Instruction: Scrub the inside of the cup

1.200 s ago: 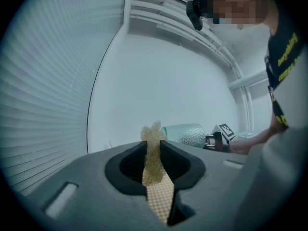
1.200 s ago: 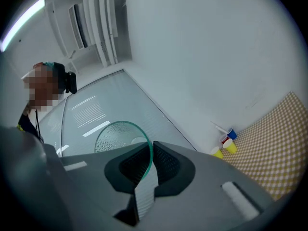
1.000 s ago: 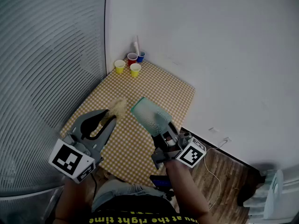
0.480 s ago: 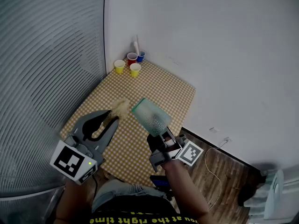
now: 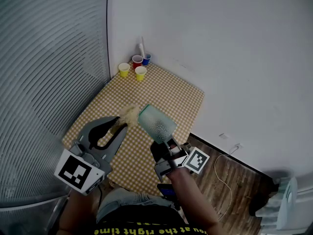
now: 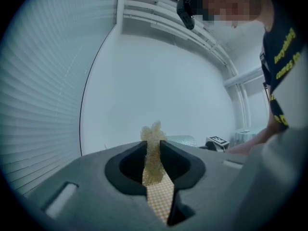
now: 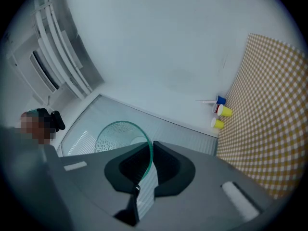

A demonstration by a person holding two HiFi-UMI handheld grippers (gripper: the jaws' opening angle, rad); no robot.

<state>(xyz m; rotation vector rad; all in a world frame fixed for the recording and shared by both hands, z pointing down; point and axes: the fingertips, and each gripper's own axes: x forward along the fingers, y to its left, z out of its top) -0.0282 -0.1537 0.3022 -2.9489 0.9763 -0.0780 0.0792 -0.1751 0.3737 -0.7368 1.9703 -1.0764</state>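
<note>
The one translucent teal dimpled cup [image 5: 157, 123] hangs tilted in the air above the yellow-checked worktop [image 5: 168, 94]. Its thin wall is pinched between the almost closed jaws of the right gripper [image 7: 149, 150], and its body reaches out ahead of that gripper. The left gripper [image 6: 154, 146] has its jaws a little apart, clamped on one pale yellow mesh scrubber [image 6: 153, 134]. The scrubber's tuft juts past the left gripper's tips, just beside the cup; whether they touch cannot be told. Far ahead of both grippers, at the worktop's back corner, stand four small plastic cups: one red cup [image 5: 137, 60], one blue cup [image 5: 146, 58] holding one white stick [image 5: 142, 47], and two yellow cups [image 5: 124, 69].
</note>
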